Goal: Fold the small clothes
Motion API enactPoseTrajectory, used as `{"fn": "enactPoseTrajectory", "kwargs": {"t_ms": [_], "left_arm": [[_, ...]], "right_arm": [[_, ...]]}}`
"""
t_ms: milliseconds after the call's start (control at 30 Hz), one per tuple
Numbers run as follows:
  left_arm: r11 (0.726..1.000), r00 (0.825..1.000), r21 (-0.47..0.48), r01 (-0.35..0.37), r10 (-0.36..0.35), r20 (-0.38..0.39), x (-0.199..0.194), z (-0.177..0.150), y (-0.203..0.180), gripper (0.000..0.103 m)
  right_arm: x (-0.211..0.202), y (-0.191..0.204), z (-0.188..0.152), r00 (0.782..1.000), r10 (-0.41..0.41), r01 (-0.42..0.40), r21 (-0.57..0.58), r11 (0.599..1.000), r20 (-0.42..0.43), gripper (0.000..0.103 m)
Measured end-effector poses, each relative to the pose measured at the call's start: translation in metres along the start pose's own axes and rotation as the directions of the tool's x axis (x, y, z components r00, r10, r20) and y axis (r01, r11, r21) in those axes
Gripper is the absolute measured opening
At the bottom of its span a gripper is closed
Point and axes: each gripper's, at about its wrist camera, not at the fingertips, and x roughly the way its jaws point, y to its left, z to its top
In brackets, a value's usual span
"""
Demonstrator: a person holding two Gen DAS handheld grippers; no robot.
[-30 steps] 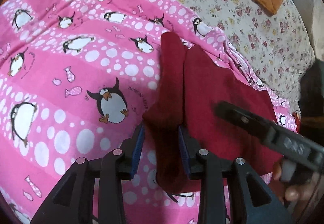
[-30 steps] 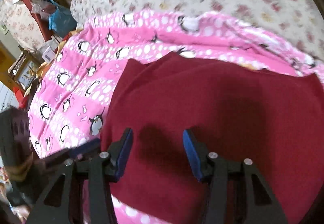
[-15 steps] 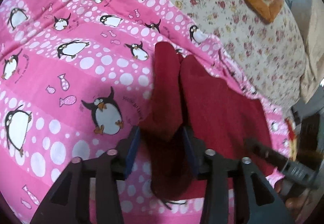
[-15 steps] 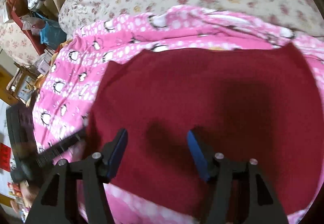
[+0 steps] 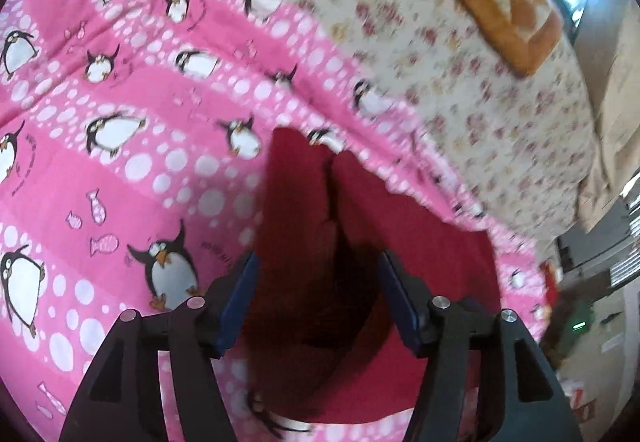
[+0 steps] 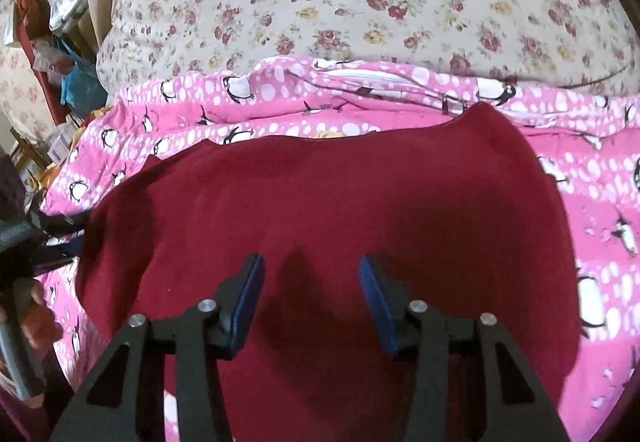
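Red garment (image 6: pixel 320 226) spread flat on penguin blanket (image 5: pixel 120 182), filling centre frame. Left tool (image 5: pixel 316 302) opening over its folded strip, seemingly clear. Right tool (image 6: pixel 310 302) closing, nothing pinched, above mid-cloth.

Left gripper (image 5: pixel 318 292) angled downward, jaws apart and opening, blue pads (image 5: pixel 240 302) clear of contact. Right gripper (image 6: pixel 310 300) also angled downward, jaws apart but closing, nothing pinched. Fingers of the person's left hand (image 6: pixel 38 316) wrap that gripper's handle, seen at the right wrist view's left edge.
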Motion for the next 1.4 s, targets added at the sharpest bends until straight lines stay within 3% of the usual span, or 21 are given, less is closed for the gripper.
{"fn": "enactPoseTrajectory", "kwargs": {"t_ms": [67, 300, 433, 500, 600, 667, 733, 833, 1033, 1400], "left_arm": [[1.000, 1.000, 0.027, -0.005, 0.005, -0.007, 0.001, 0.003, -0.006, 0.052], [0.995, 0.994, 0.029, -0.097, 0.098, -0.040, 0.024, 0.003, -0.006, 0.052], [0.980, 0.977, 0.063, -0.189, 0.194, -0.085, 0.048, -0.002, -0.001, 0.052], [0.977, 0.973, 0.065, -0.203, 0.209, -0.094, 0.054, -0.004, 0.001, 0.052], [0.973, 0.972, 0.082, -0.217, 0.223, -0.069, 0.057, -0.005, -0.006, 0.052], [0.976, 0.976, 0.109, -0.191, 0.200, -0.089, 0.063, -0.006, -0.012, 0.045], [0.967, 0.974, 0.168, -0.192, 0.209, -0.091, 0.064, -0.008, -0.023, 0.019], [0.962, 0.976, 0.202, -0.183, 0.203, -0.081, 0.055, -0.008, -0.037, 0.001], [0.980, 0.996, 0.195, -0.025, 0.042, -0.081, 0.023, -0.008, -0.073, 0.000], [0.956, 0.990, 0.289, 0.048, -0.008, -0.138, 0.032, -0.026, -0.172, 0.000]], "right_arm": [[0.006, -0.002, -0.003, 1.000, 0.000, 0.000, -0.008, 1.000, 0.011, 0.053], [0.011, 0.008, -0.011, 0.998, -0.047, 0.051, -0.081, 0.995, 0.046, 0.053], [0.011, 0.009, -0.011, 0.997, -0.055, 0.059, -0.088, 0.994, 0.045, 0.053], [0.008, 0.009, -0.010, 0.997, -0.056, 0.060, -0.077, 0.995, 0.048, 0.053], [-0.001, 0.010, -0.008, 0.998, 0.008, -0.005, -0.043, 0.999, 0.068, 0.053], [0.002, 0.010, -0.007, 0.997, 0.062, -0.060, -0.035, 0.998, 0.055, 0.053], [0.012, 0.008, -0.010, 0.998, 0.064, -0.063, -0.030, 0.998, 0.024, 0.053], [0.018, 0.007, -0.012, 0.998, 0.060, -0.058, -0.043, 0.997, 0.030, 0.052], [0.014, 0.004, -0.012, 0.998, 0.058, -0.057, -0.023, 0.998, 0.037, 0.052], [-0.033, -0.052, -0.010, 0.995, 0.069, -0.081, 0.171, 0.982, 0.076, 0.052]]}}
